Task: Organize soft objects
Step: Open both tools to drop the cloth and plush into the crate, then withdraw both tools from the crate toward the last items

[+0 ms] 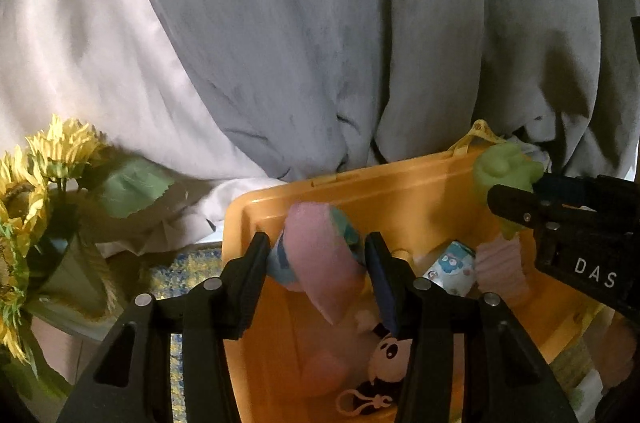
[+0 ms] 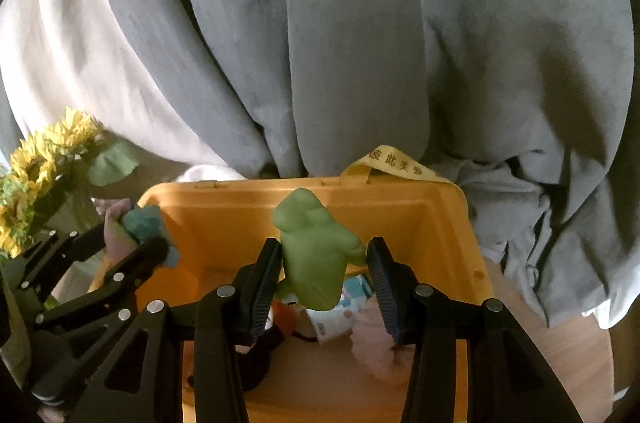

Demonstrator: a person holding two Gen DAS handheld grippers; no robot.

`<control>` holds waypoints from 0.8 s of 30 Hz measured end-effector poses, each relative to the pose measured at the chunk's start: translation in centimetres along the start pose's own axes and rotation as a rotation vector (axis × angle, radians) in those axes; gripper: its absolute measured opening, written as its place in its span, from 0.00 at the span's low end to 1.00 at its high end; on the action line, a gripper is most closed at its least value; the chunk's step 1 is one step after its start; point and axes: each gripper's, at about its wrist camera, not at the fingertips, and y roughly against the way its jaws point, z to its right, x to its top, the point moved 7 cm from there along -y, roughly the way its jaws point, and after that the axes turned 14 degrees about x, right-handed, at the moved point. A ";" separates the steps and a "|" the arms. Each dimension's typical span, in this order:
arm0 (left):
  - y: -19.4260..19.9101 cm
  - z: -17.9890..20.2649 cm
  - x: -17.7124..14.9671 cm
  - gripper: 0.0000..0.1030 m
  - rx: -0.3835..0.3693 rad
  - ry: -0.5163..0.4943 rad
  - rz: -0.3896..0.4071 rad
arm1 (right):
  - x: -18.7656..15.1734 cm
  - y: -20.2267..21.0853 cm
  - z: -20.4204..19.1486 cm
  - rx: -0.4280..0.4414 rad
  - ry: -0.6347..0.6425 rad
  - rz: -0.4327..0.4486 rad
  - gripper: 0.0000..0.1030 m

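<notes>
Left gripper [image 1: 316, 263], jaws clamped on a pink-and-blue plush toy [image 1: 316, 255], and right gripper [image 2: 324, 271], jaws clamped on a green plush toy [image 2: 316, 251], both held above the open orange bin [image 2: 224, 219]. Inside lie further soft toys, including a panda keychain [image 1: 386, 363]. Sunflowers [image 1: 36, 175] stand at left.

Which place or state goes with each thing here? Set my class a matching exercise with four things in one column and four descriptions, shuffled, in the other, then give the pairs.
Things
1. green soft toy
2. pink and blue plush
3. sunflowers
4. panda keychain

Descriptions
A. lying on the bottom of the yellow bin
B. held between the right gripper fingers
C. standing outside the bin, to its left
D. held between the left gripper fingers

Pairs: 1-B, 2-D, 3-C, 4-A
</notes>
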 end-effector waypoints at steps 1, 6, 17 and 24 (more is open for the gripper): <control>-0.2 0.0 0.0 0.52 0.000 0.002 -0.005 | 0.0 -0.2 0.1 -0.005 -0.001 -0.007 0.45; -0.2 0.0 -0.1 0.66 0.003 -0.002 -0.008 | 0.2 -0.2 0.6 -0.038 0.003 -0.004 0.59; 4.2 -0.5 0.2 0.84 0.030 0.004 0.070 | 0.5 4.6 0.9 -0.130 0.031 0.108 0.73; 8.9 -0.8 1.0 0.93 0.040 0.025 0.153 | 0.4 9.9 0.6 -0.174 0.042 0.209 0.81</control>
